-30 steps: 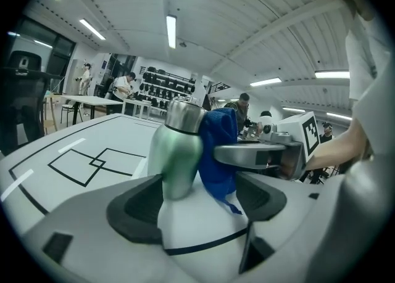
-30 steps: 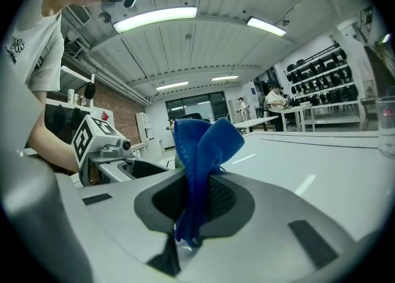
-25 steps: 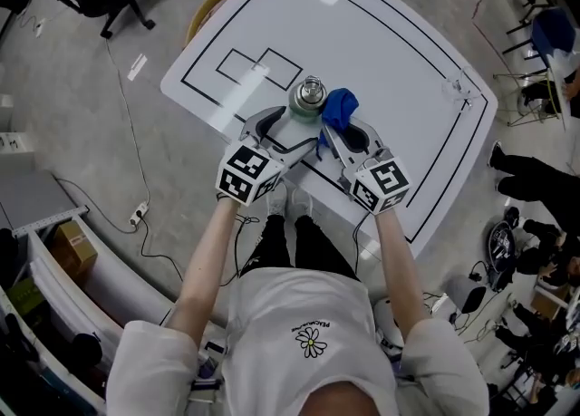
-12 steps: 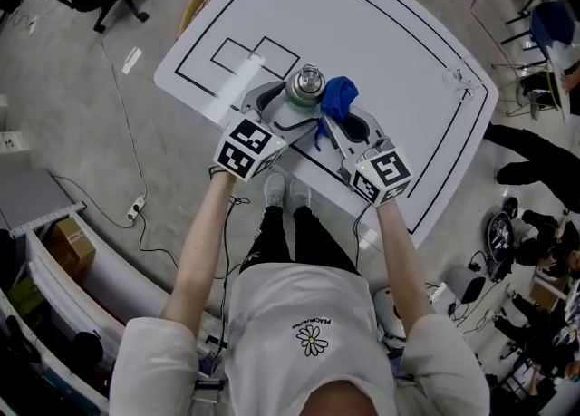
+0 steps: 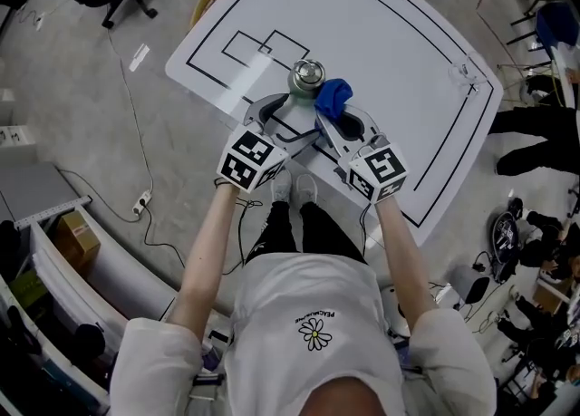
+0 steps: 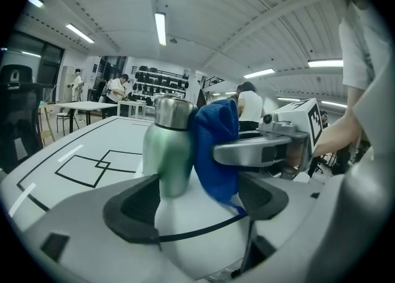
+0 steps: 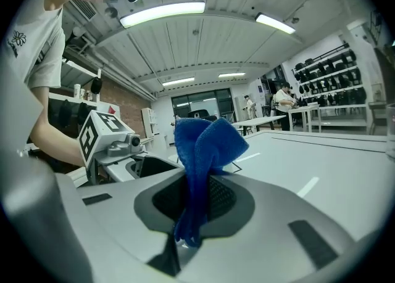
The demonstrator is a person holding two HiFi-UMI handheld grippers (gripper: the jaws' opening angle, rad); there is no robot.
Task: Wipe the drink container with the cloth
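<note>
Left gripper (image 5: 288, 115) has just spread its jaws about as wide as they go, so the green bottle (image 5: 308, 76) now stands loose on the white table (image 5: 408, 61) near the front edge. It's right at the mouth of those jaws with neither pad pressing, so I'd guess nothing's steadying it for the wipe. Blue cloth (image 5: 333, 97) sits against the bottle's right side, pinched in the closed right gripper (image 7: 196, 198); count is one bottle, one cloth, two grippers.

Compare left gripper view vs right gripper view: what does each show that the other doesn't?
Left only: the green bottle, upright by the left gripper's open jaws and not gripped. Right only: a straight look into the right gripper, its jaws shut on the lower end of the blue cloth. Both: that cloth and the white table with black lines.
</note>
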